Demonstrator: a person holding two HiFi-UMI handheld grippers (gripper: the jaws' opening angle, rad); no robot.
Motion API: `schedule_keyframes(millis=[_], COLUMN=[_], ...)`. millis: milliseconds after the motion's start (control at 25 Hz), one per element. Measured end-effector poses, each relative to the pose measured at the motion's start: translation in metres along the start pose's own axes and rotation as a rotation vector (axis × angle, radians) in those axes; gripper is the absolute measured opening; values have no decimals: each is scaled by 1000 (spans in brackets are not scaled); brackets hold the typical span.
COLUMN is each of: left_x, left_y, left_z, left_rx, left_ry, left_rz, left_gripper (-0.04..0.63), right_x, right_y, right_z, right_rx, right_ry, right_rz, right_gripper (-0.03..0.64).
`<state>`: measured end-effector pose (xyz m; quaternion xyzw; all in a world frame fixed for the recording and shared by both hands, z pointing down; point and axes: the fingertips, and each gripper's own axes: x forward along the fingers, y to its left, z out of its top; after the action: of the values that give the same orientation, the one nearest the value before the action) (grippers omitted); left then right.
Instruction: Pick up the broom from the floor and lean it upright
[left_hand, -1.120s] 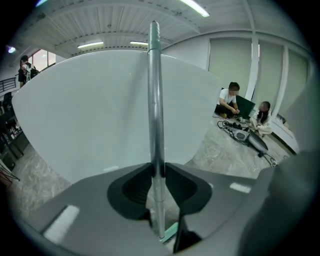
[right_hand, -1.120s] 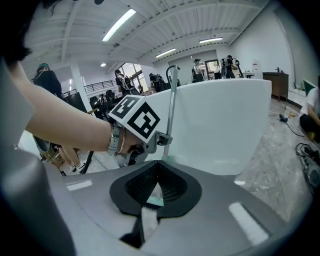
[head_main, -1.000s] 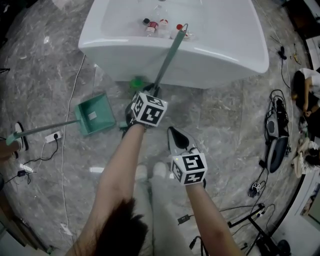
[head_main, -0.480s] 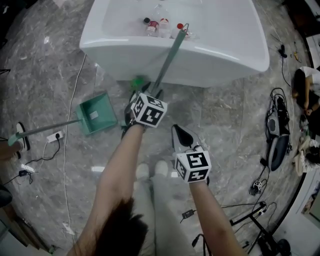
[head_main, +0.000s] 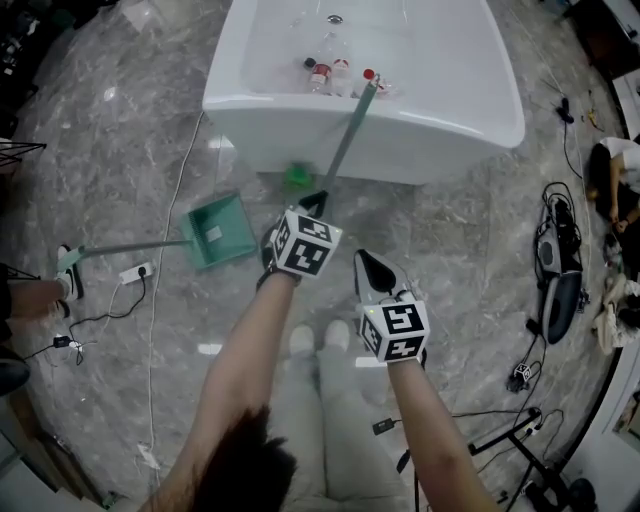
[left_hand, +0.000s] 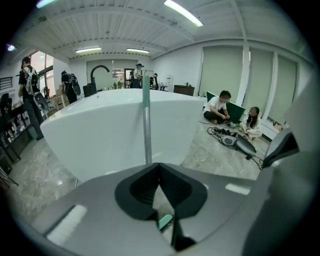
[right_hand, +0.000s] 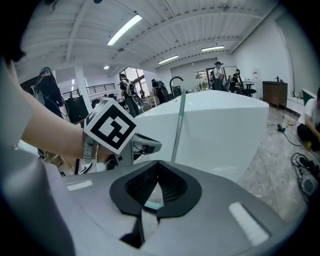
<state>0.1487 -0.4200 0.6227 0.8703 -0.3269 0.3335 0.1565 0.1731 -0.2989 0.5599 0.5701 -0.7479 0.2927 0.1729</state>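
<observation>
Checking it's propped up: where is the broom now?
Head view, centre: the broom leans against the bathtub, handle tip at its rim, just beyond the left gripper; the dustpan lies to its left.

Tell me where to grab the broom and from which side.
Probably the bare pole of the broom, midway up, from the near side: it leans tilted against the tub, which blocks the far side, and the thin shaft fits between jaws.

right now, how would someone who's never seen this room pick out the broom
Find the big white bathtub on the marble floor. The broom is the thin green pole leaning against its near wall, top at the rim. The green dustpan to its left lies flat on the floor instead.
</observation>
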Motion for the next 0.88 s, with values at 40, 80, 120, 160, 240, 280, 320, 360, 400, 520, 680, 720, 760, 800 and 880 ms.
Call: schedule_keyframes(millis=[40, 80, 120, 160, 240, 280, 320, 360, 400, 520, 680, 720, 760, 800, 880], left_x=[-8, -17, -27, -37, -59, -70, -81, -91, -102, -133, -172, -183, -194, -205, -225], left_y=[-5, -9, -13, -17, -26, -31, -37, -42, -47, -56, -70, -72, -73, -73, -73], left_z=[5, 10, 17, 25, 35, 38, 40, 41, 42, 52, 85, 90, 96, 102, 113], left_rx=[3, 6, 6, 5, -3, -11, -18, -21, -22, -25, -28, -42, -64, -90, -118], left_ry=[-7, -18, -34, -52, -79, -89, -100, -108, -112, -133, -194, -211, -232, -256, -300], left_rz=[-11, -22, -32, -41, -55, -62, -68, -73, -76, -68, -65, -67, -68, -70, -67], left_gripper=[-2, -2, -2, -2, -2, -2, -2, -2, -2, -2, -2, -2, -2, -2, -2], right_x=[-5, -9, -12, -16, -27, -34, -41, -48, -54, -69, -90, -96, -102, -108, -120], right_y=[3, 6, 9, 12, 18, 21, 23, 25, 27, 31, 35, 41, 47, 53, 63], right_z=[5, 10, 15, 21, 31, 36, 41, 46, 51, 66, 97, 104, 112, 119, 131], right_rx=[0, 2, 4, 4, -2, -8, -13, -19, -24, -52, -66, -66, -72, -82, -105], right_ry=[-8, -15, -23, -30, -42, -48, -55, -63, -68, -78, -115, -127, -138, -147, -161], right_rz=[1, 2, 5, 8, 14, 18, 21, 23, 24, 25, 31, 36, 45, 58, 82], right_gripper=[2, 2, 2, 2, 2, 2, 2, 2, 2, 2, 2, 2, 2, 2, 2])
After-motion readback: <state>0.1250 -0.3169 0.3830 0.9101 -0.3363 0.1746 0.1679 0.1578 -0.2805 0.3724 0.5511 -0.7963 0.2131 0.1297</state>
